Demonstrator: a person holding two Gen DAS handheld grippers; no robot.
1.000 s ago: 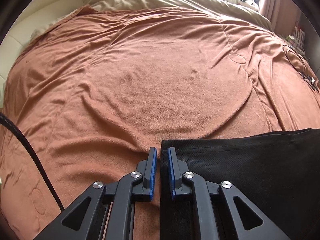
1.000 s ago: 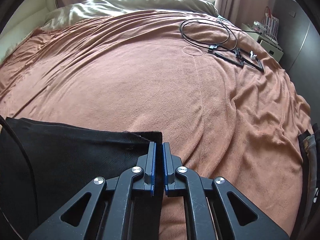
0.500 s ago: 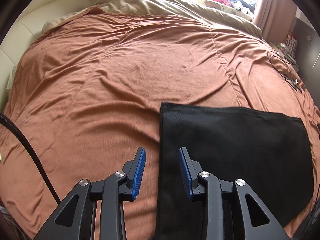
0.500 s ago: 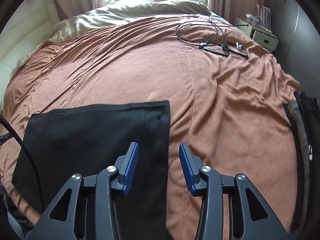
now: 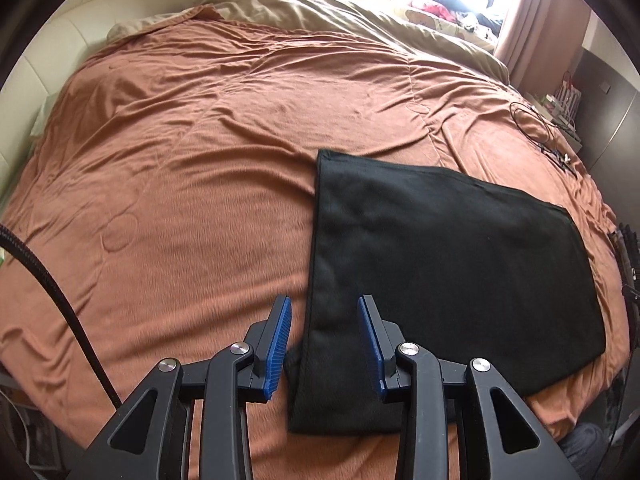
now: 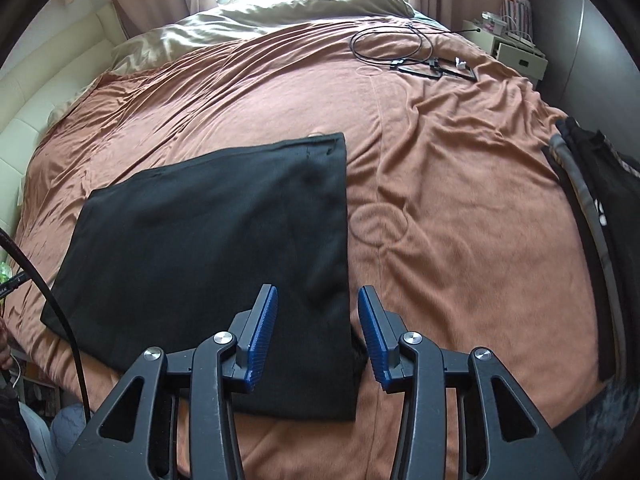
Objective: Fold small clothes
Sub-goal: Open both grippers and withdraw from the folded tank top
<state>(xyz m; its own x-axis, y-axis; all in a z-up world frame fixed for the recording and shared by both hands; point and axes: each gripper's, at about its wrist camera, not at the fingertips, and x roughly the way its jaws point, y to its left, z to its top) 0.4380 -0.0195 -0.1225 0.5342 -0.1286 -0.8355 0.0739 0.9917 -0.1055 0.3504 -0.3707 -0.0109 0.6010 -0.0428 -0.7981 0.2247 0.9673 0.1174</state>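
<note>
Far left, in the left wrist view: cream padded headboard (image 5: pixel 80 28) curving along the bed's edge, then a black cable (image 5: pixel 60 300) crossing the lower corner. Next, a wide stretch of rumpled rust-brown blanket (image 5: pixel 180 200), bare from the headboard side across to the garment. Left tongs (image 5: pixel 324 344) held apart, blue pads clamped on nothing, poised above the garment's left edge near its close corner. Black garment (image 5: pixel 440 260) spread flat on the blanket as a folded rectangle: left edge straight and running away from the camera, far edge slanting down to the right, near edge close to the bed's foot. Olive duvet (image 5: pixel 360 20) bunched at the far end under the bright window.

In the right wrist view, the same black garment (image 6: pixel 208 240) filling the left half, its right edge straight, a slight pucker at the far right corner. Right tongs (image 6: pixel 318 332) likewise apart and gripping nothing, straddling that right edge near the close corner. To the right, more bare blanket (image 6: pixel 460 220) with creases. Looped black cables (image 6: pixel 400 48) well apart at the far right. Dark pile of clothes (image 6: pixel 600 220) at the bed's right edge.
</note>
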